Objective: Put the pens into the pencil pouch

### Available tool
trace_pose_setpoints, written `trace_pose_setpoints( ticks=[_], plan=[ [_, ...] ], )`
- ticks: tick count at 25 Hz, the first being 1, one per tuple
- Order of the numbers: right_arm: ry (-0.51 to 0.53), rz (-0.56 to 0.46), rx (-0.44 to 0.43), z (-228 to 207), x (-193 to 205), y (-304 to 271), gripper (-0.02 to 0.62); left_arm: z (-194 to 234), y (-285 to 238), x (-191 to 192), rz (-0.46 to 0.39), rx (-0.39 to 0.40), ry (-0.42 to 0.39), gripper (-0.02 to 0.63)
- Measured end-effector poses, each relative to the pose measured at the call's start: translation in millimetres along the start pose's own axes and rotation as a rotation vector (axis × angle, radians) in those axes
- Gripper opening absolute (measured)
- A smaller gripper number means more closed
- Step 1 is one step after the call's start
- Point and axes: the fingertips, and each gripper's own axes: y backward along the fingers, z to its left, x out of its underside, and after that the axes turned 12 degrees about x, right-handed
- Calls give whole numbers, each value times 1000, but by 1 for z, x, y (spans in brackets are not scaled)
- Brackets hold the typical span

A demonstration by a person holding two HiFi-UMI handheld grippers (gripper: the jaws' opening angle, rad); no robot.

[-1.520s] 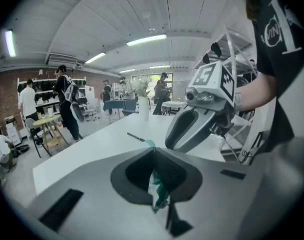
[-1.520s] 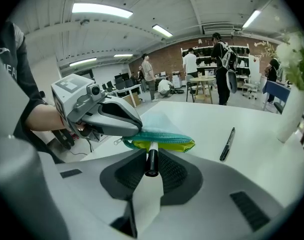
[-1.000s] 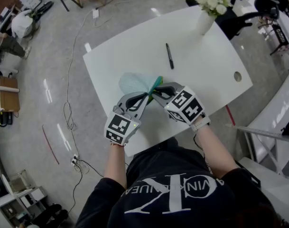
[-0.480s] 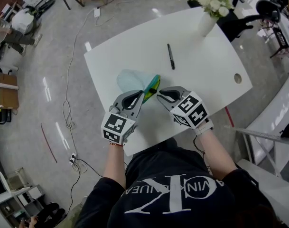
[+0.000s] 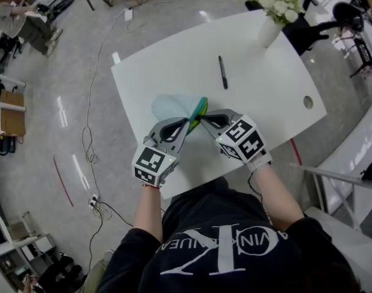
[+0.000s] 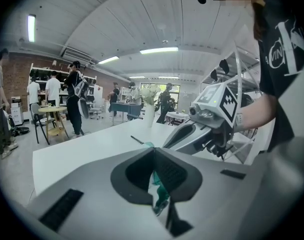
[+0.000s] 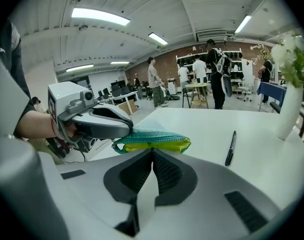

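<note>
the left tongs (image 5: 187, 126) were clenched on the near end of the teal fabric pencil pouch (image 5: 170, 107) with a yellow lining, a fold of teal cloth nipped between their dark pads in the left gripper view. the right tongs (image 5: 203, 119), just right of them at the middle of the head view, had just been closing and stood together at the pouch's yellow-lined lip, which looked pinched at their very tips, though little cloth showed between the pads. judged from this, the step in hand was opening the pouch's mouth, one side in each grip, before any pen went in. the next move called for drawing the two lips apart without losing either thin edge, then freeing one hand for the pen. the mouth gaped only a slit; no pen showed inside, though its depths were hidden. the black pen (image 5: 223, 72) lay alone on the white table (image 5: 173, 60), well apart from the pouch toward the upper middle of the frame, below a white vase of pale flowers (image 5: 268, 30) at the upper right
</note>
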Motion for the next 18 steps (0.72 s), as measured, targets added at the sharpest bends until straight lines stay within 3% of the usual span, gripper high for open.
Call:
trace_pose_setpoints(
  ticks=[18],
  plan=[
    [-96, 24, 67, -40, 13, -5, 86, 38, 9, 18, 36, -142, 68, 6]
  ],
)
